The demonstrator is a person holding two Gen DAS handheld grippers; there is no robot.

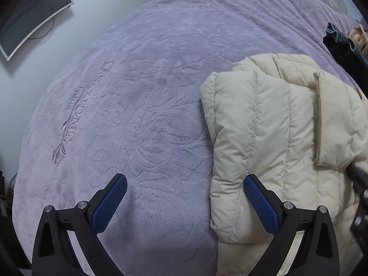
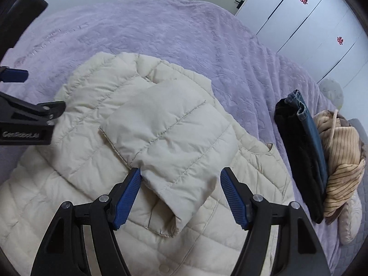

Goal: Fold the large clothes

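Note:
A cream quilted jacket (image 2: 96,184) lies flat on a purple blanket (image 2: 161,34), with one sleeve (image 2: 174,138) folded across its body. My right gripper (image 2: 180,172) hovers over that sleeve's cuff end with its jaws apart. The left pad is at the sleeve's edge and the right pad stands clear of it. My left gripper (image 1: 185,179) is open wide at the jacket's (image 1: 276,126) left folded edge. Its right finger (image 1: 260,202) is over the cream fabric and its left finger (image 1: 110,200) over bare blanket (image 1: 138,80). The left gripper's fingers (image 2: 46,110) also show at the left edge of the right wrist view.
To the right of the jacket lies a folded stack of dark garments (image 2: 303,151), with a beige striped garment (image 2: 340,156) beside it. White wardrobe doors (image 2: 310,23) stand behind the bed. A monitor (image 1: 34,16) hangs on the wall to the left.

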